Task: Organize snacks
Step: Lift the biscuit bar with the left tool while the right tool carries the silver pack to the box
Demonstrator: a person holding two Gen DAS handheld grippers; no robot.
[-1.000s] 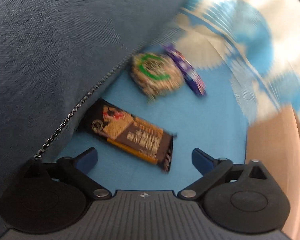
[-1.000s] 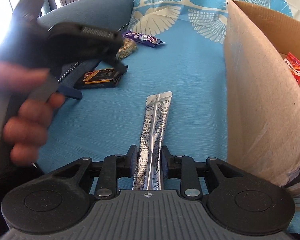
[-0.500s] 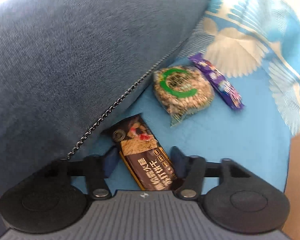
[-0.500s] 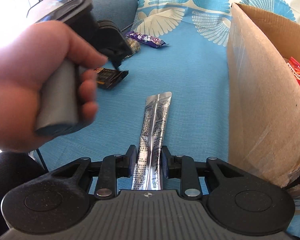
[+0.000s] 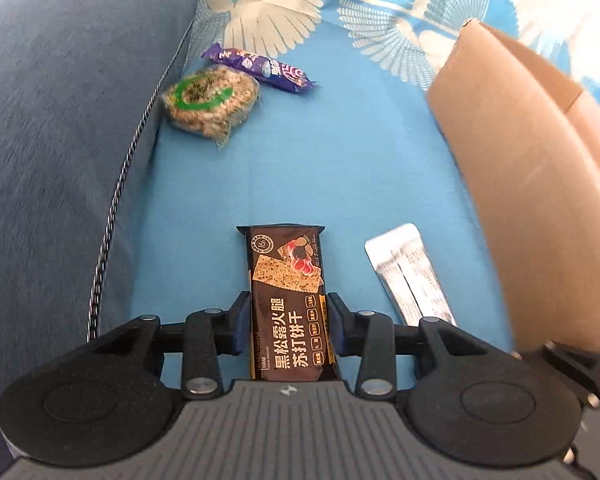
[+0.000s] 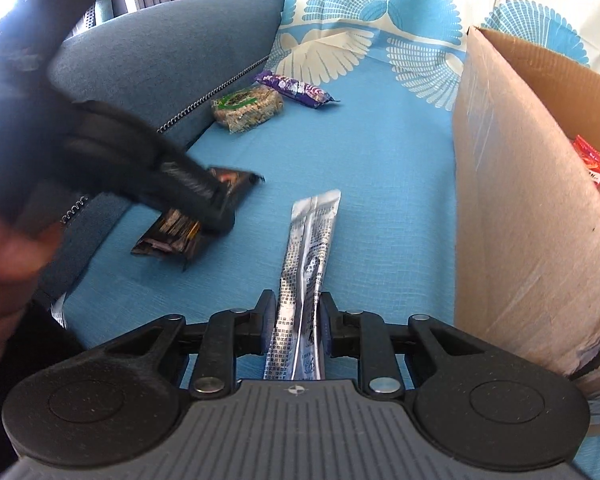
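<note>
- Left fingers (image 5: 287, 326): closing on dark cracker pack (image 5: 288, 300), held by its lower end, clear of the blue sheet (image 5: 340, 168); may pivot or slip
- Rice cake (image 5: 210, 102), purple bar (image 5: 260, 70): loose by sofa cushion (image 5: 60, 140)
- Right fingers (image 6: 296, 330): clenched on silver sachet (image 6: 306, 268), long and floppy
- Cardboard box (image 6: 520, 208): near wall may snag both packs

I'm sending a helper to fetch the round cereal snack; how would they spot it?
Find the dark blue cushion at the blue cloth's edge. Against its zipper lies the round cereal snack, touching a purple bar. It alone is clear-wrapped with a green ring.
</note>
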